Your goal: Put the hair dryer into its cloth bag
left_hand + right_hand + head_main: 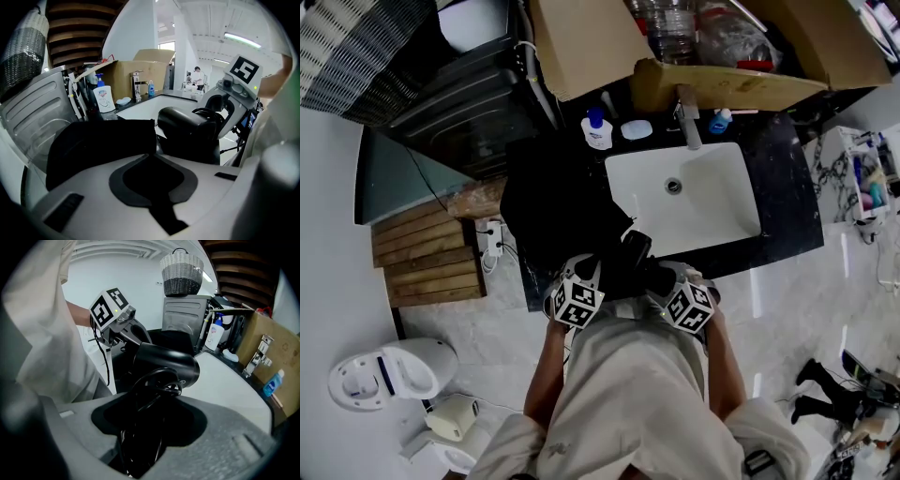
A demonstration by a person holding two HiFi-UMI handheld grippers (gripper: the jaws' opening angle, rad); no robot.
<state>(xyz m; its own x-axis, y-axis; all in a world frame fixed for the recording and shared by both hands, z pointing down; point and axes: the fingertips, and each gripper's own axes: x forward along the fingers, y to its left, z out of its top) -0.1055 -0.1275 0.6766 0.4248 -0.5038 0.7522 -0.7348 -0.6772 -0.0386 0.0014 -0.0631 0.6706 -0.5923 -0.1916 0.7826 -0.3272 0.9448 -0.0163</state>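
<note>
On the dark counter left of the sink lies the black cloth bag (551, 202) (96, 140). My left gripper (596, 270) (151, 159) is shut on the bag's near edge, and black fabric fills the gap between its jaws. The black hair dryer (635, 255) (164, 363) hangs just right of the bag's edge, barrel pointing toward the sink. My right gripper (662, 277) (149, 408) is shut on the dryer's handle and its coiled cord (157, 385). In the left gripper view the hair dryer (187, 127) sits right beside the bag. The bag's mouth is hidden.
A white sink basin (727, 211) with a faucet (688, 120) lies to the right. A soap bottle (596, 131) and cardboard boxes (581, 42) stand at the back. A washing machine (459, 108) is at the left, with a wooden mat (427, 253) and a toilet (389, 370) below it.
</note>
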